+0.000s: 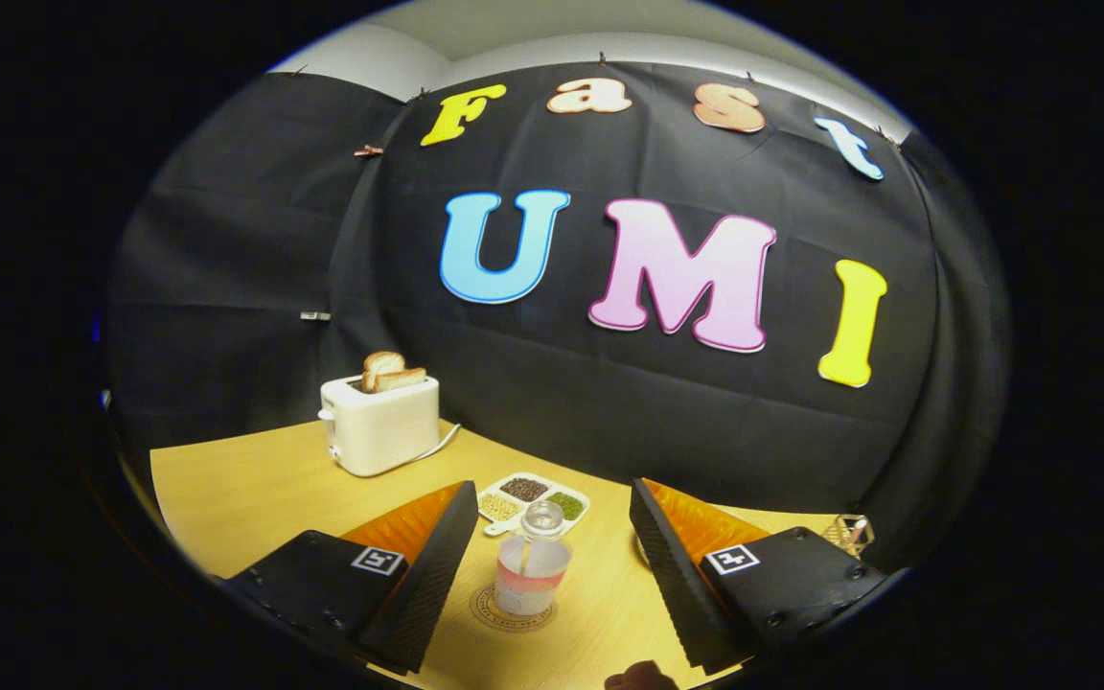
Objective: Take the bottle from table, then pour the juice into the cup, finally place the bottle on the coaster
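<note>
A small clear bottle (532, 567) with a reddish band around its middle stands upright on a round printed coaster (498, 618) on the wooden table (255, 489). My gripper (552, 489) is open. Its two fingers stand wide apart, one on each side of the bottle, and neither touches it. The bottle sits between the fingers, closer to the left finger (432, 565) than to the right finger (672, 565).
Just beyond the bottle lies a white divided dish (535, 498) of beans and grains. A white toaster (379, 424) with bread slices stands at the back left, its cord trailing right. A small wire holder (849, 532) is behind the right finger.
</note>
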Demonstrator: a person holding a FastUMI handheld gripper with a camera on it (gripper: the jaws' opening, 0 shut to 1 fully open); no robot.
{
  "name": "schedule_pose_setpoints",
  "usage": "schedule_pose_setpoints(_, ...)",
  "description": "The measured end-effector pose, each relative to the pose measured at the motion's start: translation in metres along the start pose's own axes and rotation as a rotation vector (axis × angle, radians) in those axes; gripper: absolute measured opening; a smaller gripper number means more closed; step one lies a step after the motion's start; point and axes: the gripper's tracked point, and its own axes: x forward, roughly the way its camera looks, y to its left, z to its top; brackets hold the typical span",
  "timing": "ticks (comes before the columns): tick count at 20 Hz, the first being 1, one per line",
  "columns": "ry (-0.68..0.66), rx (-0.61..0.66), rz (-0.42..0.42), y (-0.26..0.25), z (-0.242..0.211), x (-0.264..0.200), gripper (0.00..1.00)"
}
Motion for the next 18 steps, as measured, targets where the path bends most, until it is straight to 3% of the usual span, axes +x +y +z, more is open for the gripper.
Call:
schedule_pose_setpoints(9, -0.052, 0.002, -0.265, -0.077, 0.088, -0.137, 0.97)
schedule_pose_setpoints(13, -0.023, 0.034, -0.377, -0.099, 0.085, -0.204, 0.97)
schedule_pose_setpoints(18, 0.042, 0.063, -0.438, -0.104, 0.061, -0.259, 0.97)
